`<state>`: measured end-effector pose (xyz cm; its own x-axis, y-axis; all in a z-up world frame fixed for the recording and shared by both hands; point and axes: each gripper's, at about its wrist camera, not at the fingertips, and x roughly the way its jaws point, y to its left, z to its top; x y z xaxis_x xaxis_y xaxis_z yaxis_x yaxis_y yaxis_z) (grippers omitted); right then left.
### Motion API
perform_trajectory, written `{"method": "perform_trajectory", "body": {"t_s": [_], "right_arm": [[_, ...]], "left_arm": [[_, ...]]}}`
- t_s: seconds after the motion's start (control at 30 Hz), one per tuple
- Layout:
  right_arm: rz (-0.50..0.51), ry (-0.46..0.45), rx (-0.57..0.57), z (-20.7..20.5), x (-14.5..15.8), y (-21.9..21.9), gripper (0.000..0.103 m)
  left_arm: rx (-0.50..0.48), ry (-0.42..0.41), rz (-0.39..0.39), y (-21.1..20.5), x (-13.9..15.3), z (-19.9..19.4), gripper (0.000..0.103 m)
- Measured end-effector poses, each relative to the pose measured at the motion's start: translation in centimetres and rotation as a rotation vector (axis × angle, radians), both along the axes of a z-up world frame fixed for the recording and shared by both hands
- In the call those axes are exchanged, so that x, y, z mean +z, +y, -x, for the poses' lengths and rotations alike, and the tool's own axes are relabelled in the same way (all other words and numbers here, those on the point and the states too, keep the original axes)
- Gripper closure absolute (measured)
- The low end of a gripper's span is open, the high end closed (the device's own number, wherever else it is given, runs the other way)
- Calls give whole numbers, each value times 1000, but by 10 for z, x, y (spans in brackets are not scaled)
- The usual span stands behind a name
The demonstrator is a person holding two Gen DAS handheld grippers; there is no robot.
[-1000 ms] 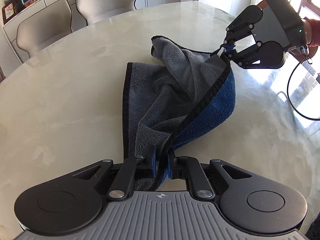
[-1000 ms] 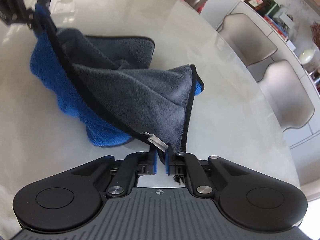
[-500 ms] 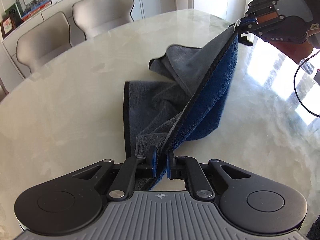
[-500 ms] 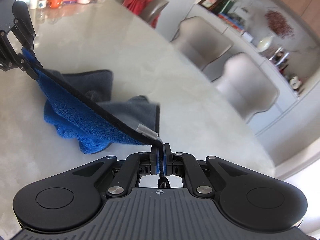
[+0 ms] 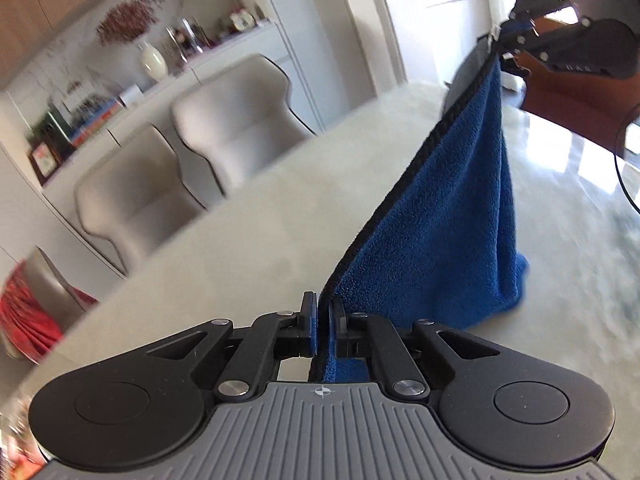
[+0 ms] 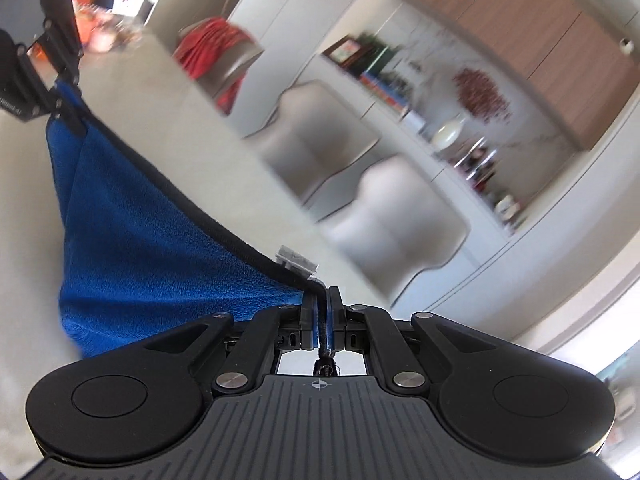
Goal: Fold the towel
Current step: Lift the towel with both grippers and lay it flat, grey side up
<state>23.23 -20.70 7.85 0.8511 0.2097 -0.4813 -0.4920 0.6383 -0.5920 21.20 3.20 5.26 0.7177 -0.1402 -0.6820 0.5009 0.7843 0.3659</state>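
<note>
The towel (image 5: 444, 216) is blue on one side, grey on the other, with a black hem. It hangs stretched in the air between both grippers, above the pale marble table (image 5: 248, 248). My left gripper (image 5: 323, 312) is shut on one corner of its hem. At the upper right of the left wrist view my right gripper (image 5: 505, 40) pinches the other corner. In the right wrist view the right gripper (image 6: 321, 308) is shut on the hem beside a white label (image 6: 296, 261); the towel (image 6: 132, 240) runs to the left gripper (image 6: 66, 116) at upper left.
Two beige chairs (image 5: 176, 168) stand at the table's far edge, with a white sideboard (image 5: 132, 92) of books and a vase behind them. A chair with a red cloth (image 6: 216, 48) stands further round. A black cable (image 5: 624, 168) hangs at the right.
Both grippers have risen with their corners. The towel has come up from a crumpled heap on the table and now hangs taut between them, blue side toward the cameras.
</note>
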Motion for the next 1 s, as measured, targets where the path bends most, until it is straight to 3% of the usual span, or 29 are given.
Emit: {"method": "perform_trajectory", "body": {"t_s": [0.17, 0.33, 0.43, 0.53, 0.77, 0.9, 1.0], "right_arm": [[-7, -91, -3, -8, 35, 1, 99], [-8, -86, -11, 10, 42, -3, 99], [7, -9, -16, 32, 22, -8, 99], [29, 94, -25, 58, -8, -12, 99], [39, 449, -81, 119, -110, -26, 99], [60, 551, -100, 137, -143, -29, 98], [74, 615, -104, 145, -153, -30, 98]], "left_arm": [[2, -123, -34, -4, 52, -12, 99], [-19, -145, -53, -16, 65, 1, 99], [-59, -97, -78, -23, 44, 24, 99], [-99, 16, -87, -28, -3, 57, 99], [-141, 286, -55, -34, -104, 124, 99], [-127, 397, -32, -31, -141, 143, 99], [-117, 411, -35, -27, -148, 144, 98]]}}
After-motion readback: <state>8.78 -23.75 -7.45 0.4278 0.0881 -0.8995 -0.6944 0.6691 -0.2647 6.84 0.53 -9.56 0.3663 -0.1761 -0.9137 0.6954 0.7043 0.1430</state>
